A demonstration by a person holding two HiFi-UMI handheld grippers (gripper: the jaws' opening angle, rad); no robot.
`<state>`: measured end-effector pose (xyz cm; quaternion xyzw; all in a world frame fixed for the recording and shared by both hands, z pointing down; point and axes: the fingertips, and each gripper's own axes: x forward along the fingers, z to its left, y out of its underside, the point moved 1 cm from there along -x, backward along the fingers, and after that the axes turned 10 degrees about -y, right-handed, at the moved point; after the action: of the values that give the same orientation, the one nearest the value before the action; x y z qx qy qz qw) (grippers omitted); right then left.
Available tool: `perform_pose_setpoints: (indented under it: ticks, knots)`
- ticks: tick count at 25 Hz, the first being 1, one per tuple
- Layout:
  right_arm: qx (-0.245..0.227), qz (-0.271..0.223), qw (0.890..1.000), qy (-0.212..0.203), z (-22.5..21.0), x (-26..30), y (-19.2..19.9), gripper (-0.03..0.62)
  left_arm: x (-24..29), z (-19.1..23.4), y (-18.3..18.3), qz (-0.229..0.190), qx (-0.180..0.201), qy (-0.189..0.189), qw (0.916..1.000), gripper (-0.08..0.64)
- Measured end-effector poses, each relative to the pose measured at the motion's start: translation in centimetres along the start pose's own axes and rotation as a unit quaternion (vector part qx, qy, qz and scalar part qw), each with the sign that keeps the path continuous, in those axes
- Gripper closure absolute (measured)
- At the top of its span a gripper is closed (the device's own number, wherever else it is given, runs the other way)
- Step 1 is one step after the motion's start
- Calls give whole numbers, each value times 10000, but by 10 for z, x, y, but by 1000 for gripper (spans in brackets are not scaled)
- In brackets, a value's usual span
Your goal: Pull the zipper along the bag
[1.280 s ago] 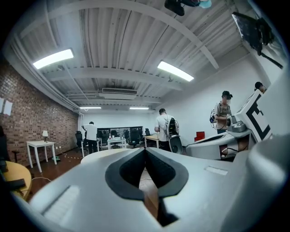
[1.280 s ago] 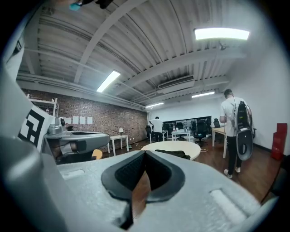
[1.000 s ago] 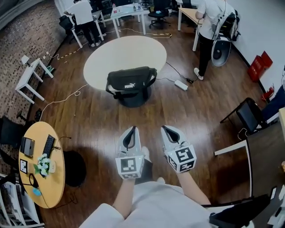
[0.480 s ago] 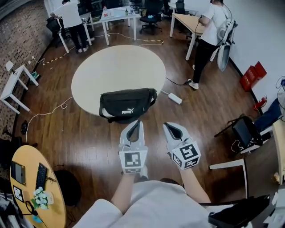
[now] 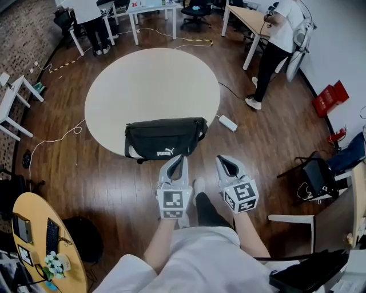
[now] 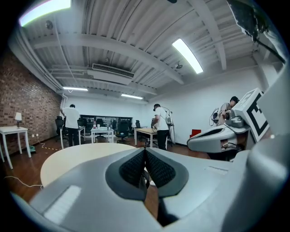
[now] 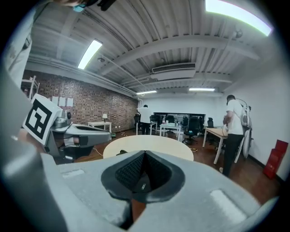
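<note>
A black waist bag [image 5: 165,137] with a white logo lies at the near edge of a round beige table [image 5: 151,80]. My left gripper [image 5: 178,160] hovers just short of the bag's near side, jaws shut with nothing between them. My right gripper [image 5: 222,161] is level with it, to the right of the bag, and is also shut and empty. In the left gripper view the left gripper [image 6: 145,154] has its dark pads pressed together, with the table [image 6: 77,156] ahead. From the right gripper [image 7: 144,157], a corner of the bag [image 7: 120,153] shows before the table [image 7: 152,144].
A person [image 5: 274,48] stands at a desk beyond the table on the right; another [image 5: 86,14] stands at the far left. A white power strip [image 5: 227,122] and cables lie on the wooden floor. A black chair [image 5: 314,174] sits right, a small round desk [image 5: 31,240] lower left.
The view has closed in on the table: the bag now lies just ahead of the two grippers. Both grippers stayed shut and side by side.
</note>
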<state>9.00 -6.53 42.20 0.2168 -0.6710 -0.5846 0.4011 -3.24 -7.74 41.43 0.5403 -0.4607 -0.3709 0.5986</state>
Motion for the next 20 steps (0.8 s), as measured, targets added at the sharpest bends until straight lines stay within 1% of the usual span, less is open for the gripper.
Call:
perform_pose_setpoints:
  ticks: [2, 3, 4, 6, 7, 8, 10, 12, 15, 17, 20]
  knots:
    - [92, 63, 9999, -127, -23, 24, 4, 603, 26, 0, 3, 116, 58, 56, 9999, 541]
    - [60, 107, 9994, -322, -32, 38, 6, 601, 40, -1, 5, 168, 94, 80, 9998, 543]
    - [-36, 166, 9980, -601, -40, 52, 8, 601, 54, -2, 5, 209, 128, 103, 9996, 541]
    - [-336, 347, 9920, -1166, -57, 81, 11, 601, 90, -5, 3, 276, 198, 157, 9993, 541]
    - [-456, 476, 9891, -1318, -71, 94, 14, 601, 110, -7, 3, 335, 243, 194, 9990, 543]
    - [-502, 624, 9874, -1365, -86, 105, 20, 601, 129, -11, 5, 433, 290, 233, 9984, 541]
    - [-353, 891, 9864, -1334, -120, 123, 38, 601, 161, -19, 15, 734, 316, 297, 9964, 542]
    - [-88, 1049, 9847, -1386, -152, 143, 56, 601, 191, -25, 31, 1108, 251, 282, 9931, 543]
    - [143, 1308, 9771, -1674, -185, 176, 83, 601, 224, -34, 59, 1650, 191, 196, 9859, 541]
    - [153, 1546, 9693, -1905, -201, 202, 101, 601, 238, -42, 78, 1936, 222, 205, 9806, 543]
    - [90, 1959, 9530, -2310, -212, 243, 127, 601, 251, -54, 108, 2343, 294, 214, 9715, 541]
